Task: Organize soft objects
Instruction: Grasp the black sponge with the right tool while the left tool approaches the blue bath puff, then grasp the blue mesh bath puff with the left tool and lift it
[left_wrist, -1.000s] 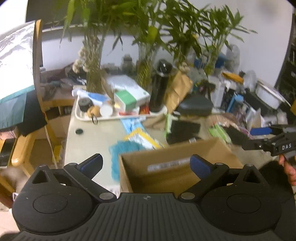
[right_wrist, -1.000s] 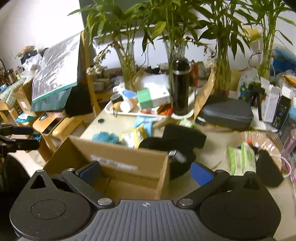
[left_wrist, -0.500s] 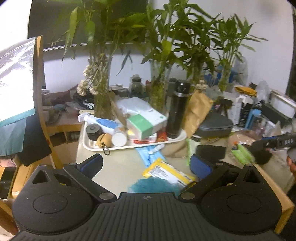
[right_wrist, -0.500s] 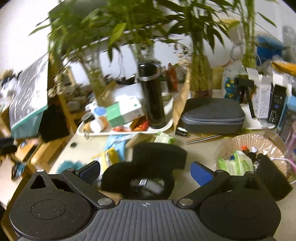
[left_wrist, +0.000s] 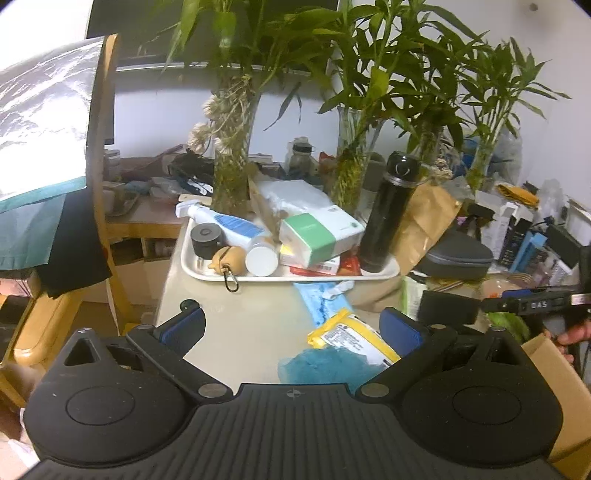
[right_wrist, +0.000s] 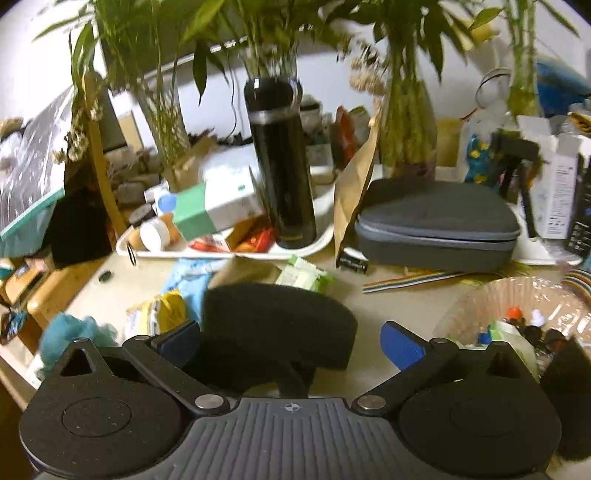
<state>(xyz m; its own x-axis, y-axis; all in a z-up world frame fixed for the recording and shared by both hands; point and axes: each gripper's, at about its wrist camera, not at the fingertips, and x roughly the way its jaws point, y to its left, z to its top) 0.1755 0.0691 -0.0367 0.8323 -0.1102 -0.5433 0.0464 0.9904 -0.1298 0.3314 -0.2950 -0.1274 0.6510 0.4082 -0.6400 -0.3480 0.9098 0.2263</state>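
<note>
Both grippers have swung off the cardboard box (left_wrist: 554, 373) toward the tray (left_wrist: 207, 271) — the right gripper (right_wrist: 291, 338), jaws wide and empty, now closes on the black foam pad (right_wrist: 280, 317) before it; the left gripper (left_wrist: 291, 326) hangs open over the blue fluffy cloth (left_wrist: 325, 363).

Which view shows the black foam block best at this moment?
The right wrist view: the black foam block lies large and central, just ahead of the open right gripper. In the left wrist view the block is a small dark shape at the right, beyond the open left gripper, partly hidden by its finger.
</note>
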